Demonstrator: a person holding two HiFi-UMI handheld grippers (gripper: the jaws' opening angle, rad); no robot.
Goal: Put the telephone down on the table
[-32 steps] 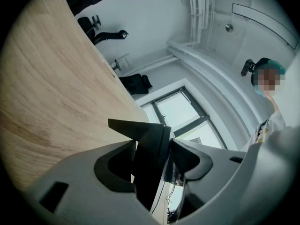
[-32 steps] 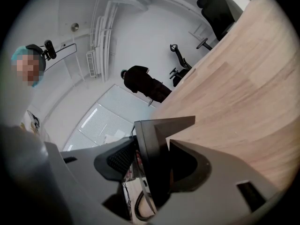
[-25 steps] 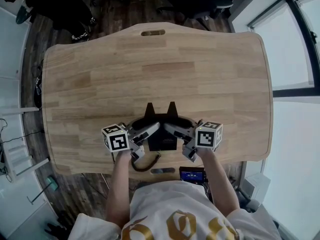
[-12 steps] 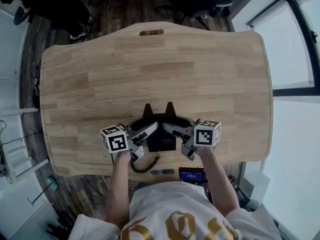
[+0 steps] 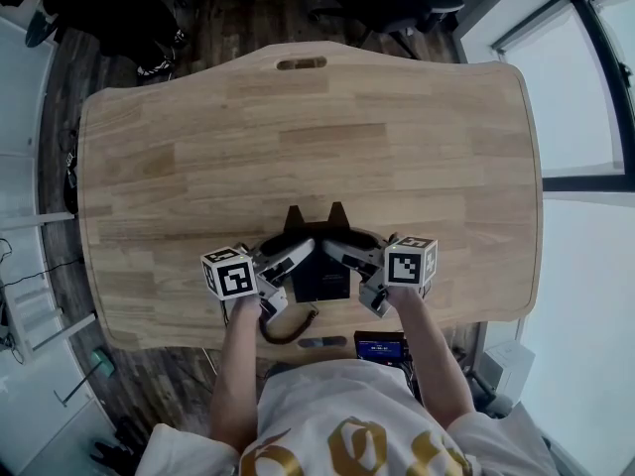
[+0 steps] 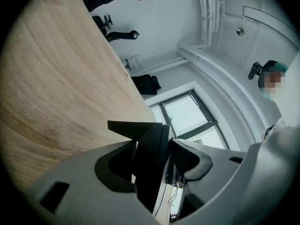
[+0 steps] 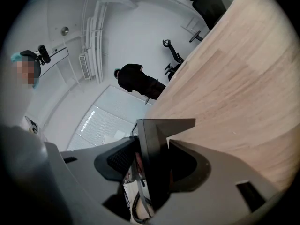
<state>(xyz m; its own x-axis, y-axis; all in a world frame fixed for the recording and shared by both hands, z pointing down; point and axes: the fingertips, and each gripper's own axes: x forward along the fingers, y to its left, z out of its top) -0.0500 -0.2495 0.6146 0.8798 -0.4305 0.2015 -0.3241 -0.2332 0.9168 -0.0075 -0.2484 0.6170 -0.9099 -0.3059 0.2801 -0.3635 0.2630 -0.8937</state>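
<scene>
Phone: black phone (image 5: 319, 276) held between both claws at the near edge of the surface (image 5: 298, 127); whether it touches the wood is unclear.
Left claw (image 6: 152, 146): jaws partly apart, pressed on the phone's left side.
Right claw (image 7: 153, 146): clamped on its right side.
Hands: side by side close to the body, claws angled inward, tipped slightly down.
Risk: one claw letting go first could tip the phone; the dangling cord (image 5: 293, 327) might drag it off the edge.

The right tool (image 7: 151, 165) clamps the black telephone (image 7: 154, 135) edge-on, wooden table (image 7: 243, 78) beyond.
</scene>
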